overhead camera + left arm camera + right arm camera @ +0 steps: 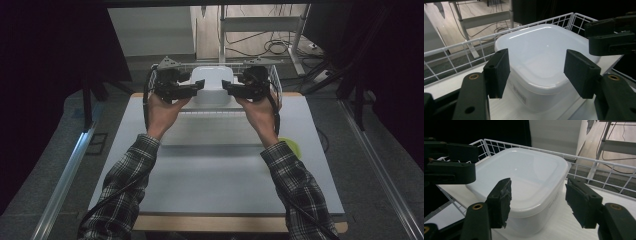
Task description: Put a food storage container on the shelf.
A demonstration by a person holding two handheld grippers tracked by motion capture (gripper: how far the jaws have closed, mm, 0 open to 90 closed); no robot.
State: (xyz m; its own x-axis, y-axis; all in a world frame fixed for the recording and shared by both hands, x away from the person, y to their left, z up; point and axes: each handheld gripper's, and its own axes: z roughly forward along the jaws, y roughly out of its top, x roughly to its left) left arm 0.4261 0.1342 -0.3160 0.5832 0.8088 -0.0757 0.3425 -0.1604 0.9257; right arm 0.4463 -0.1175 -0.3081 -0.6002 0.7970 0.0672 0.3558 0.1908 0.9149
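— Dark room all round, cables on the floor at the top of the frame, and a pale grey counter (pixel 215 170) in the middle. What are the claws doing?

— Left claw (pixel 199 86) and right claw (pixel 226 86) face each other just above centre. Each stands partly open; the pads press on nothing.

— So what lies between them?

— One white, square plastic container with rounded corners and a smooth lid (pixel 212 82). From the left claw's own camera (pixel 537 72) the container (pixel 541 55) fills the gap between the black jaws, yet the pads stand clear of its walls. The right claw's camera (pixel 539 202) gives the same reading on the opposite side of the container (pixel 524 175).

— And where does it sit?

— Inside a white wire basket (pixel 275 80) at the far end of the counter, on the basket's floor.

— How far along, then?

— I'd judge the container is placed and let go; what is left looks like drawing both claws back.

— Count?

— Two claws, one container, one basket, plus one yellow-green object (pixel 291 146) at the counter's right edge, partly hidden by a sleeve.
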